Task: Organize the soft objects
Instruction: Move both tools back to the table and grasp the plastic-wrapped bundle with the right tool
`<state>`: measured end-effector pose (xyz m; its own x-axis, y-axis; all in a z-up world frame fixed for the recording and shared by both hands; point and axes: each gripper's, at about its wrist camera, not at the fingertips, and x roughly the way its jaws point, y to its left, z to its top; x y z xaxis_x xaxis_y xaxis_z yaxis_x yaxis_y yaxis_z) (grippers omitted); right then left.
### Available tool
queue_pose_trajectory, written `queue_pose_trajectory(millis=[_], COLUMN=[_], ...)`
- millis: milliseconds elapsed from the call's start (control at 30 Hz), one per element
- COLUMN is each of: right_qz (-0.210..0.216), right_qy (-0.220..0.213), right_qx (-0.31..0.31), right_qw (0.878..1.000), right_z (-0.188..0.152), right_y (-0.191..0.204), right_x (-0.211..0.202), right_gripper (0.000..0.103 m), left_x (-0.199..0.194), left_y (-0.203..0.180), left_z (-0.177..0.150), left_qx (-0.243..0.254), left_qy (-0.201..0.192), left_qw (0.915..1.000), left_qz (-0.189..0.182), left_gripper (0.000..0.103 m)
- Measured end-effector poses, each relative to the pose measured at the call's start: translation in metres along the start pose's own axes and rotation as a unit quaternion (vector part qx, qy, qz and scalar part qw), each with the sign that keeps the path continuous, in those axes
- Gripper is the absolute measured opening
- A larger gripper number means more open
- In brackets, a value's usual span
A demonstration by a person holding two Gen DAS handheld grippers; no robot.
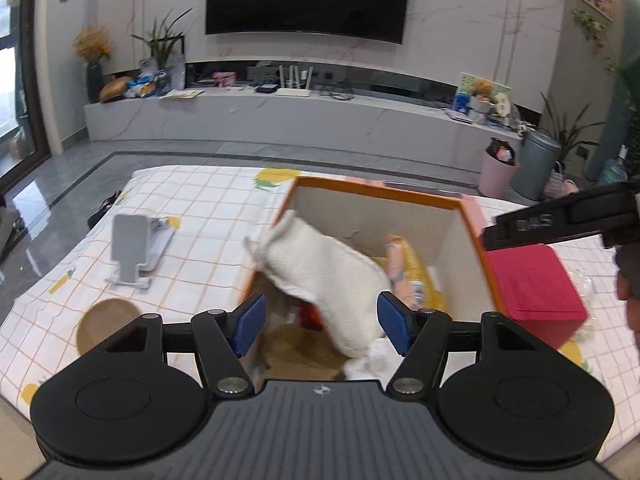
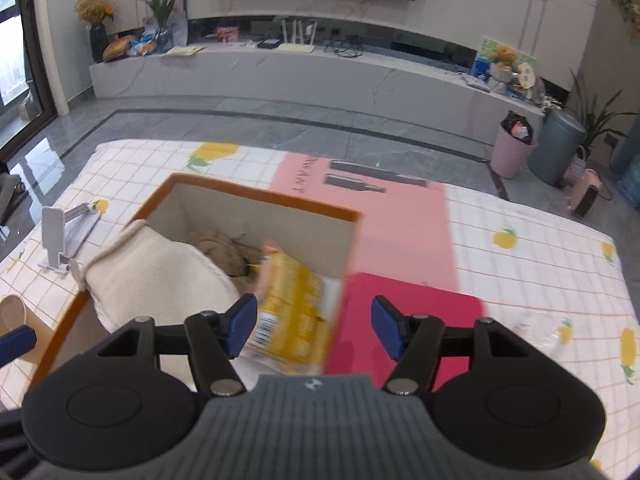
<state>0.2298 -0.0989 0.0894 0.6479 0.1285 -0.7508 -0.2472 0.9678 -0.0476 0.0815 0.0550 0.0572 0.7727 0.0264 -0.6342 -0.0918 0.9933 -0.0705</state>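
While I look through the left wrist, the left gripper (image 1: 322, 322) gapes empty; the white cloth (image 1: 320, 276) drapes the box (image 1: 472, 232) rim at ten o'clock, half in. Right wrist: right gripper (image 2: 314, 326) empty, parted; yellow pack (image 2: 292, 312) lies inside; tucking remains, I judge.

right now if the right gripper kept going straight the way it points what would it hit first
Most likely the yellow packet lying in the orange-rimmed box, just ahead of the right gripper. Its jaws stand open and empty. Depth is hard to judge here.
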Motion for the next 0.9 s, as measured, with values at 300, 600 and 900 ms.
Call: queue_pose_trajectory(millis=[300,600,900], right_qz=[-0.051,-0.109,-0.082], right_qy=[-0.022,-0.010,-0.017], right_qx=[0.064,0.176,0.268], right_qw=[0.996,0.978,0.960], right_z=[-0.040,-0.112,-0.158], right_y=[-0.111,-0.218,-0.258], right_x=[-0.055,-0.071,-0.030], right_gripper=[0.068,0.069,0.070], left_x=[-0.019,-0.020,-0.007], left_y=[-0.041,-0.097,-0.156], left_z=[-0.003,-0.023,-0.054], left_qx=[0.015,0.037,0.109], left_qy=[-0.016,-0.028,0.024], left_qw=[0.9992,0.9984,0.9898], left_qz=[-0.035,-0.033,-0.088], left_gripper=[0.075,0.076,0.076])
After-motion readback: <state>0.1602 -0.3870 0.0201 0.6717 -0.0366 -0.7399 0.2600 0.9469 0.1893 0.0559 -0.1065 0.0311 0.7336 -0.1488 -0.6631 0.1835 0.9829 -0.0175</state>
